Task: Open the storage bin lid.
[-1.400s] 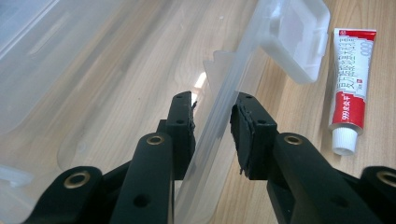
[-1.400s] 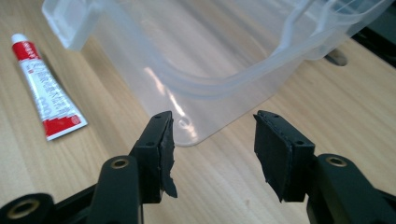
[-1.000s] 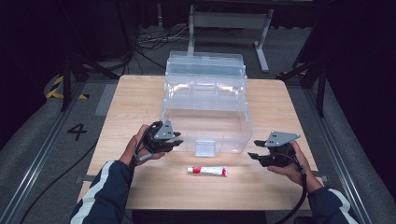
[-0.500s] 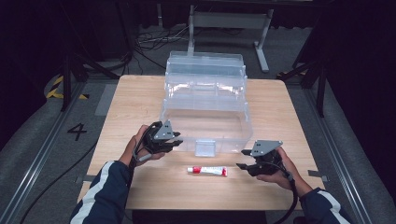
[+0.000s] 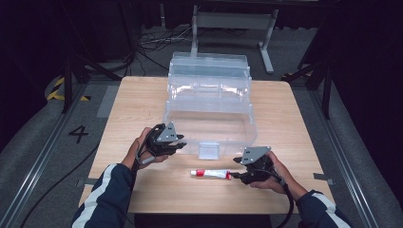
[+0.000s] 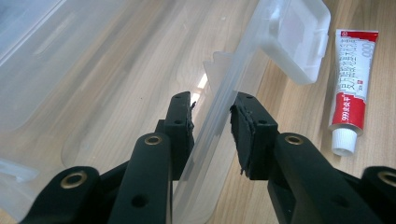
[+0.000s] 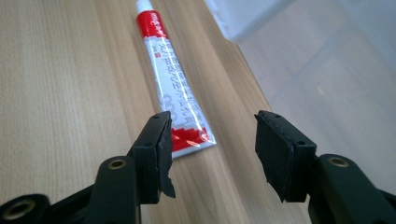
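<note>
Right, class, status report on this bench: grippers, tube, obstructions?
Left hand-held gripper astride clear box wall. Right hand-held gripper open at tube crimp. Nothing blocking.

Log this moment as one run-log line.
left claw: gripping front wall of clear box | right claw: open, at crimped end of tube | tube: flat on table

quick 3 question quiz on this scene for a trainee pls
1. True or false: the right tool grips the tube.
2. What does the left tool straddle?
A. tube cap
B. box wall
C. cable
3. Which end of the tube faces the right tool?

Key:
1. False: its jaws are open, and the tube lies on the table just ahead.
2. B: the clear wall runs between the jaws; whether they press it is unclear.
3. The crimped end; the white cap points away.
</note>
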Demonstrator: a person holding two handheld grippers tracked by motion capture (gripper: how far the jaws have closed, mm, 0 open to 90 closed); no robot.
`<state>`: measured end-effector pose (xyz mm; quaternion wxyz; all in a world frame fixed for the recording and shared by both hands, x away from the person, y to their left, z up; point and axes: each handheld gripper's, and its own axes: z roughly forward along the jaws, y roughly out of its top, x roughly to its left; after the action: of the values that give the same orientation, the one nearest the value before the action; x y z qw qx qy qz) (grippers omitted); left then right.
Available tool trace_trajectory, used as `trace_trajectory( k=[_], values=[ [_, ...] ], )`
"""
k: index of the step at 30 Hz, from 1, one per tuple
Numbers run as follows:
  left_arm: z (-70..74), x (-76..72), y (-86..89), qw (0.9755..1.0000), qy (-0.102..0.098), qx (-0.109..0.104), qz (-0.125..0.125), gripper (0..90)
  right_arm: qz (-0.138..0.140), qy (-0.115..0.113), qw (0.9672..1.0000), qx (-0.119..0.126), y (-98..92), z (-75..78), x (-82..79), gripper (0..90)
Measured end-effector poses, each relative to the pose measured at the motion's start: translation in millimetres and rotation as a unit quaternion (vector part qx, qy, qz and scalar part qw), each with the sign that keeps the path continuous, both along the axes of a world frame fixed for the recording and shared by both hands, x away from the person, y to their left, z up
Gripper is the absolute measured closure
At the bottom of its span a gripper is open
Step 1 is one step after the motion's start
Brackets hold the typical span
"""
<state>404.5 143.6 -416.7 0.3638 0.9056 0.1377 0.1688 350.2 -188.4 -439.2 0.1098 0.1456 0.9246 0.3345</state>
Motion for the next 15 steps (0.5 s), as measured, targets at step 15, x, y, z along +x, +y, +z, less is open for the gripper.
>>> trace_trajectory(
  k=[15],
  values=[
    [-0.1, -0.1, 0.0, 1.0, 0.002, 0.0, 0.0, 68.8, 0.058, 0.008, 0.9979, -0.028, 48.3, -4.6, -2.0, 46.5]
  ],
)
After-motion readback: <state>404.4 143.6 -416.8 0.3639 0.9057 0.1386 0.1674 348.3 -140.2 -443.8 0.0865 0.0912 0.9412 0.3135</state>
